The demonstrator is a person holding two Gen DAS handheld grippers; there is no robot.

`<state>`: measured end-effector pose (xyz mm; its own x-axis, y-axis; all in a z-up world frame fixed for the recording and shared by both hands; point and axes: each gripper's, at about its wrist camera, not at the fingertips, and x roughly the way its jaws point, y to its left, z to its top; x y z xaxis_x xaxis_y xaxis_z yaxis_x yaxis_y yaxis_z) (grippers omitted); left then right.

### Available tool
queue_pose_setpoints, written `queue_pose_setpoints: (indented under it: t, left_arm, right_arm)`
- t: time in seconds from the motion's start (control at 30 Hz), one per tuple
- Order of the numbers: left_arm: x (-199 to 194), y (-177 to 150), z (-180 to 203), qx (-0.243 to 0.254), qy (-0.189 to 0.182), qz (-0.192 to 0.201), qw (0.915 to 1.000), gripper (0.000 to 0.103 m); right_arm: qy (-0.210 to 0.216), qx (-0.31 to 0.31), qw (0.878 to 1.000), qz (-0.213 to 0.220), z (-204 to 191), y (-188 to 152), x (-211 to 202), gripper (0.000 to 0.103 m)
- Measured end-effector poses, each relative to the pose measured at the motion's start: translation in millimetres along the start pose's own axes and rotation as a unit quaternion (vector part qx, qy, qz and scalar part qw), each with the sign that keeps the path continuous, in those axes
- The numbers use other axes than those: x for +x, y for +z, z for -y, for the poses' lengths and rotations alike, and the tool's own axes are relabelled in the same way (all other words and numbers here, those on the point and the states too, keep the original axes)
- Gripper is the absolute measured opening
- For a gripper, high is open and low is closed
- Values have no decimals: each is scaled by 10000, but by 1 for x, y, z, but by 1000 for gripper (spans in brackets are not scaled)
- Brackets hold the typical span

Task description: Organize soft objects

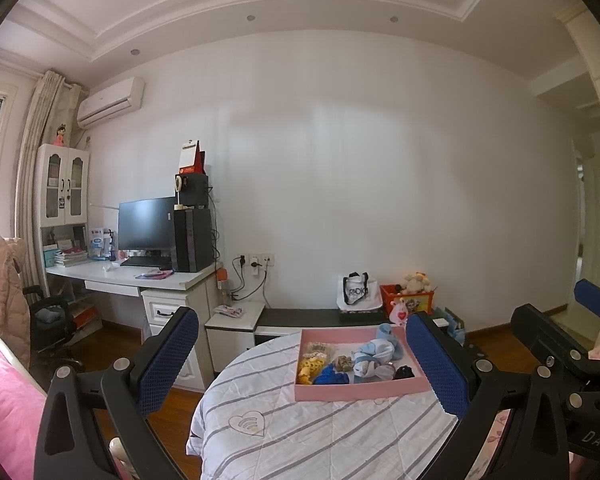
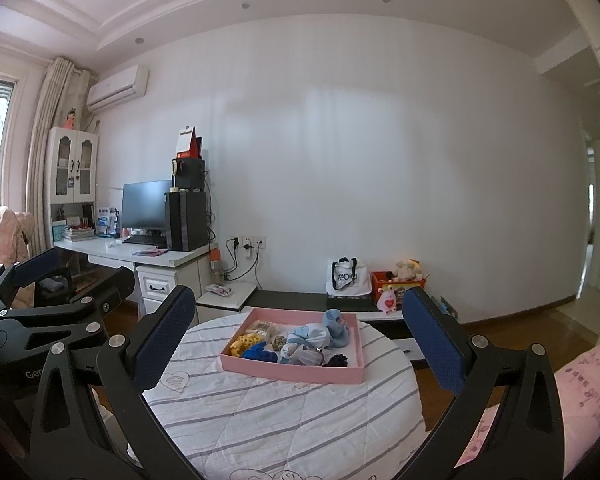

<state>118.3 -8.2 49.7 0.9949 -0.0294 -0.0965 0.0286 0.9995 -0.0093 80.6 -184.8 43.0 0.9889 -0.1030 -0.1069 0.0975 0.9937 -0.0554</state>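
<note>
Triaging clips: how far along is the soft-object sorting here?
Done: soft items lie piled in the pink tray on the striped quilt. In hand: nothing; left claw and right claw are both open, short of the tray. Left: whether any sorting remains cannot be told.

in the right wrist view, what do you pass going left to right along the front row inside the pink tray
yellow soft item → blue soft item → white and pale blue bundle → small black item, all lying in the pink tray.
</note>
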Motion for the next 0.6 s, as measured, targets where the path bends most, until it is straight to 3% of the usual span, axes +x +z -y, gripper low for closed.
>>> queue_pose_setpoints:
  t: [0.6]
  left_arm:
    - [0, 0, 0, -8, -21, 1, 10000, 103]
  right_arm:
    - [-19, -1, 10000, 19, 1, 0, -1, 103]
